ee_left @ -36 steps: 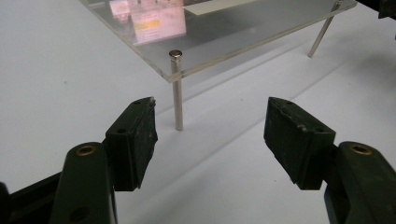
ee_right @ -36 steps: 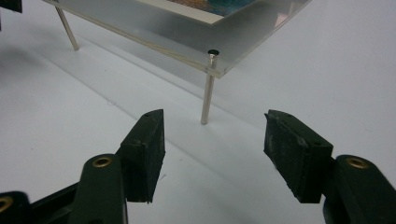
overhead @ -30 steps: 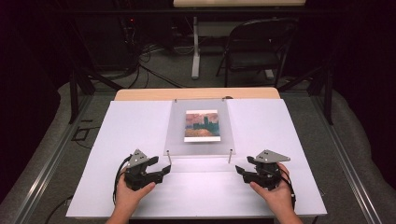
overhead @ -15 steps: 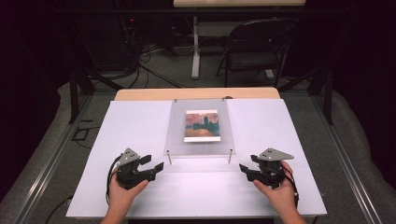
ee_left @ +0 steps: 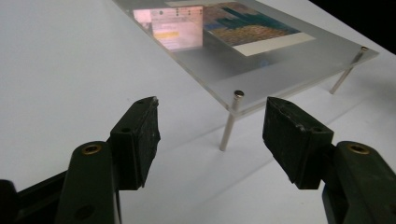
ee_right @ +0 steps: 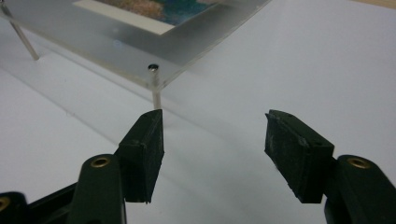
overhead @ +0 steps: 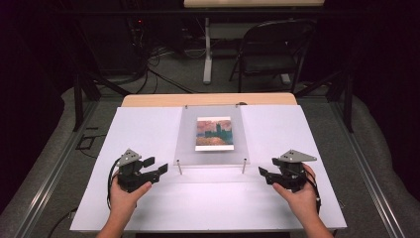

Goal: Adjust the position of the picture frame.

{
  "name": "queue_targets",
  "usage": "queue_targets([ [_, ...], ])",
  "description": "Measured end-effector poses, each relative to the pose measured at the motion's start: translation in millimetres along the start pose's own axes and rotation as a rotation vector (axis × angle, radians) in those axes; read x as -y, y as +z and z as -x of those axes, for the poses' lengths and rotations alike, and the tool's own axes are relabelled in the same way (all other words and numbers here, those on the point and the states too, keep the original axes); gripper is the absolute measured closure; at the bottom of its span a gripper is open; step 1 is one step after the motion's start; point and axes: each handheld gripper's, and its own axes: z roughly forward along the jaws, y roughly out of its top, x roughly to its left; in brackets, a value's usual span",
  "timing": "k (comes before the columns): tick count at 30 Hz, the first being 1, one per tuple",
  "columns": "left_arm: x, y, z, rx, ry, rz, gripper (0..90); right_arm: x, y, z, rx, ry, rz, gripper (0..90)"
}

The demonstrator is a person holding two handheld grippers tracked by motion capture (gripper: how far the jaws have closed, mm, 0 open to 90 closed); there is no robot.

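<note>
A clear acrylic plate (overhead: 212, 148) stands on thin metal legs in the middle of the white table (overhead: 148, 124). A colourful picture (overhead: 214, 133) lies in it. My left gripper (overhead: 157, 167) rests on the table left of the plate's near left leg (overhead: 179, 166), open and empty. In the left gripper view that leg (ee_left: 229, 126) stands just beyond the left gripper (ee_left: 212, 126). My right gripper (overhead: 263, 174) sits open right of the near right leg (overhead: 243, 165). The right gripper (ee_right: 215, 133) points at the corner leg (ee_right: 156, 93).
A strip of bare wooden tabletop (overhead: 208, 99) shows behind the white sheet. Beyond the table stand a dark folding chair (overhead: 270, 49) and a table leg (overhead: 208, 54), with cables on the floor. Metal rails (overhead: 44, 173) run along both sides.
Both hands drew back toward the near edge and outward from the plate's front corners, then the left gripper moved in a little toward the left leg.
</note>
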Motion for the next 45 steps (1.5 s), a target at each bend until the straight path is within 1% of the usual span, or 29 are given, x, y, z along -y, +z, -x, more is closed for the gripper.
queue_targets([
  [1, -2.0, 1.2, -3.4, -0.006, -0.001, -0.004, 36.1, -2.6, 1.0, 2.1, 0.001, 0.007, 0.005, 36.8],
  [2, -4.2, 2.3, -6.7, -0.008, -0.010, -0.011, 36.1, -5.3, 1.9, 4.9, 0.004, 0.006, 0.001, 36.9],
  [4, -8.4, 5.4, -12.7, -0.002, -0.043, -0.014, 36.1, -10.7, 5.2, 9.9, 0.015, 0.011, -0.005, 37.6],
  [5, -10.7, 6.9, -15.3, 0.006, -0.057, -0.013, 36.1, -13.4, 7.3, 13.0, 0.011, 0.016, -0.004, 37.6],
  [7, -16.4, 9.6, -18.3, 0.008, -0.078, -0.014, 36.1, -19.5, 10.2, 18.9, -0.001, 0.046, -0.015, 37.9],
  [10, -27.7, 12.1, -20.7, 0.009, -0.084, 0.003, 36.1, -29.8, 15.7, 26.7, -0.014, 0.077, -0.011, 38.4],
  [12, -36.5, 14.4, -21.5, 0.016, -0.090, 0.007, 36.1, -36.5, 19.7, 30.3, -0.010, 0.077, -0.017, 38.6],
  [16, -55.2, 20.5, -21.5, 0.020, -0.076, 0.010, 36.2, -50.0, 28.0, 35.2, -0.012, 0.080, -0.032, 41.0],
  [17, -60.9, 22.5, -21.1, 0.019, -0.070, 0.008, 36.2, -53.6, 30.2, 36.5, -0.016, 0.073, -0.030, 41.4],
  [19, -68.0, 26.2, -20.4, 0.020, -0.058, 0.010, 36.5, -61.4, 34.6, 37.3, -0.020, 0.071, -0.035, 41.0],
  [20, -71.7, 28.4, -19.9, 0.019, -0.048, 0.011, 36.6, -65.4, 36.6, 37.6, -0.022, 0.063, -0.045, 40.6],
  [21, -74.8, 31.2, -19.6, 0.019, -0.039, 0.013, 37.3, -69.1, 39.3, 38.0, -0.023, 0.054, -0.041, 40.4],
  [24, -82.0, 39.3, -19.6, 0.011, -0.021, 0.015, 38.3, -79.1, 47.5, 38.5, -0.024, 0.055, -0.044, 39.5],
  [26, -88.0, 46.1, -20.6, -0.002, -0.012, 0.012, 39.1, -84.7, 54.8, 38.4, 0.012, 0.055, -0.047, 39.2],
  [27, -89.7, 48.5, -21.0, -0.006, -0.012, 0.014, 39.1, -87.7, 58.3, 38.8, 0.010, 0.058, -0.050, 39.3],
  [29, -95.0, 54.0, -22.4, -0.018, -0.019, 0.002, 39.2, -91.2, 63.9, 39.3, 0.007, 0.068, -0.045, 39.4],
  [32, -100.4, 61.4, -22.6, -0.031, -0.025, -0.003, 39.0, -96.3, 73.5, 39.7, 0.009, 0.079, -0.058, 39.3],
  [35, -104.7, 70.4, -24.3, -0.031, -0.045, -0.018, 38.7, -100.5, 83.3, 40.0, 0.001, 0.074, -0.067, 39.2],
  [36, -105.8, 74.7, -25.4, -0.042, -0.056, -0.020, 38.7, -101.7, 86.3, 40.0, 0.006, 0.076, -0.069, 39.2],
  [37, -106.4, 77.2, -26.2, -0.053, -0.056, -0.022, 38.8, -103.0, 90.0, 41.1, 0.014, 0.072, -0.072, 39.1],
  [40, -108.2, 88.5, -28.5, -0.108, -0.082, -0.033, 39.8, -105.6, 97.4, 42.7, 0.024, 0.086, -0.085, 39.1],
  [42, -108.7, 96.9, -30.9, -0.120, -0.112, -0.031, 39.7, -106.5, 103.3, 43.6, 0.023, 0.091, -0.083, 39.1],
  [45, -109.2, 105.6, -34.4, -0.132, -0.125, -0.041, 38.9, -106.8, 111.1, 44.6, 0.029, 0.093, -0.083, 39.2],
])
